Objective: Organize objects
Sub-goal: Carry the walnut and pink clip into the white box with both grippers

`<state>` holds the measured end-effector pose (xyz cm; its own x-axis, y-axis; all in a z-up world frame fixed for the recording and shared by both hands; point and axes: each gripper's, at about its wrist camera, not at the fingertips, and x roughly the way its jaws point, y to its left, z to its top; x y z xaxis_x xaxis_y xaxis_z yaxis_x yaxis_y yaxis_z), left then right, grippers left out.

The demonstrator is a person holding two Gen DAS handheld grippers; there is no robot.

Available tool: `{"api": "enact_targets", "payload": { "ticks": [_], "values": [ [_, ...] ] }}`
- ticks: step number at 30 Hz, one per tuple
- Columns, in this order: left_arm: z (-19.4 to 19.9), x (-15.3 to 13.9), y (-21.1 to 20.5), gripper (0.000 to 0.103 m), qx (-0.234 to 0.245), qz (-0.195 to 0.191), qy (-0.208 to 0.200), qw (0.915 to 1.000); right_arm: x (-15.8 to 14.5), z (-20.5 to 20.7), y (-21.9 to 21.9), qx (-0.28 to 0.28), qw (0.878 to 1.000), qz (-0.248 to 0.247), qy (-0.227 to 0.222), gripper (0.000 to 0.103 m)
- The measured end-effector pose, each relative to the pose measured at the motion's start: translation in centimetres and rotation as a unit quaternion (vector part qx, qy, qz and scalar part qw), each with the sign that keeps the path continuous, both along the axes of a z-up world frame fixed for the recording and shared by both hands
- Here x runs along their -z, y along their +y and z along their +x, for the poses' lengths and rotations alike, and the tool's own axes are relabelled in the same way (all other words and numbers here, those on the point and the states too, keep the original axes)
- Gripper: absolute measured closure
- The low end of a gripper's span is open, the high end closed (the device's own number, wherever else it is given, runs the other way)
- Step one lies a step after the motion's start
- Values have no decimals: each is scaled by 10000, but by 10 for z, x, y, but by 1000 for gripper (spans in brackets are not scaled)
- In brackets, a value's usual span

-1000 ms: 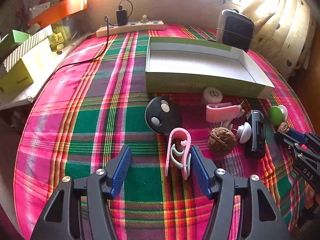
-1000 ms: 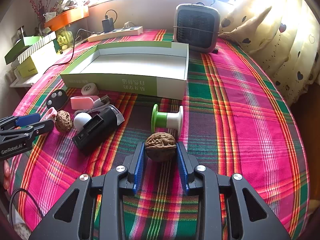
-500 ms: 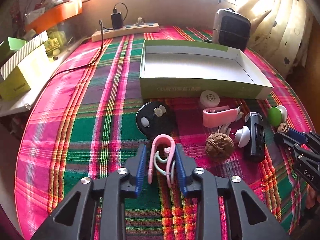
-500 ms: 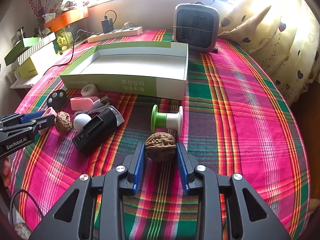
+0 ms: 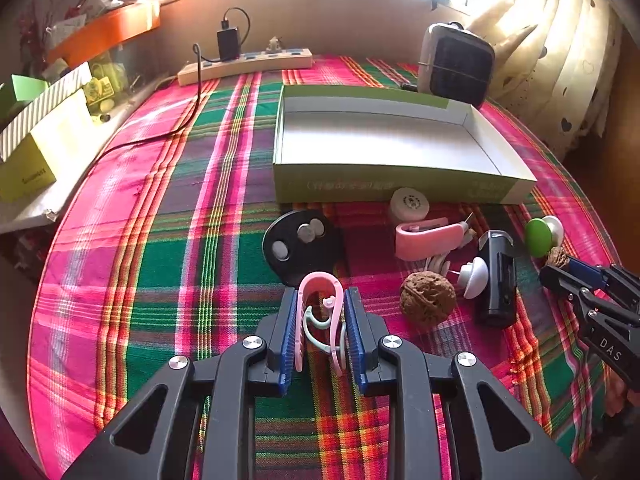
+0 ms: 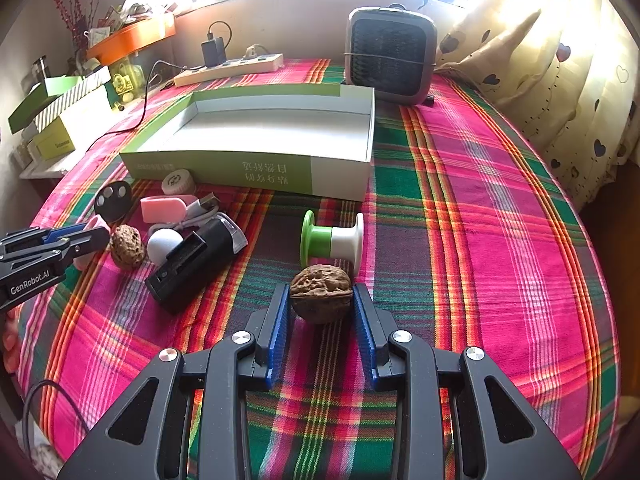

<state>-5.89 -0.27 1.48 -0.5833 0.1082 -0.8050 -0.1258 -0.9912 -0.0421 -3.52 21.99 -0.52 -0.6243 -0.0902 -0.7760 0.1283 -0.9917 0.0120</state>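
Note:
My left gripper (image 5: 320,300) is shut on a pink clip (image 5: 320,308) with a pale green part inside, low over the plaid cloth. My right gripper (image 6: 321,294) is shut on a walnut (image 6: 321,298) in front of a green and white spool (image 6: 332,242). An open green and white box (image 5: 392,144) lies behind; it also shows in the right wrist view (image 6: 272,136). Near it lie a second walnut (image 5: 428,298), a black round remote (image 5: 300,240), a pink holder (image 5: 428,236), a white round lid (image 5: 410,202), a black device (image 5: 496,276) and a white knob (image 5: 474,276).
A small heater (image 6: 390,60) stands behind the box at the right. A power strip (image 5: 244,66) with a charger and cable lies at the far edge. Green and striped boxes (image 5: 36,140) sit on a shelf at the left. Curtains (image 6: 560,60) hang at the right.
My left gripper moved onto the pink clip and closed on it; its fingers were wide apart a second ago. My right gripper has kept still on the walnut.

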Motion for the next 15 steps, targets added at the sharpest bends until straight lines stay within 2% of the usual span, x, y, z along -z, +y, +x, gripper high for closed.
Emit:
{"api": "enact_targets", "payload": {
  "ticks": [9,15],
  "values": [
    [-6,-23,3,82,163,125,182,9996,-18,-2,-3,-54,9998,-66,173,71],
    [-25,-37,7,82,340,213,263,9988,-33,-15,-3,-80,9995,-113,284,71]
  ]
}}
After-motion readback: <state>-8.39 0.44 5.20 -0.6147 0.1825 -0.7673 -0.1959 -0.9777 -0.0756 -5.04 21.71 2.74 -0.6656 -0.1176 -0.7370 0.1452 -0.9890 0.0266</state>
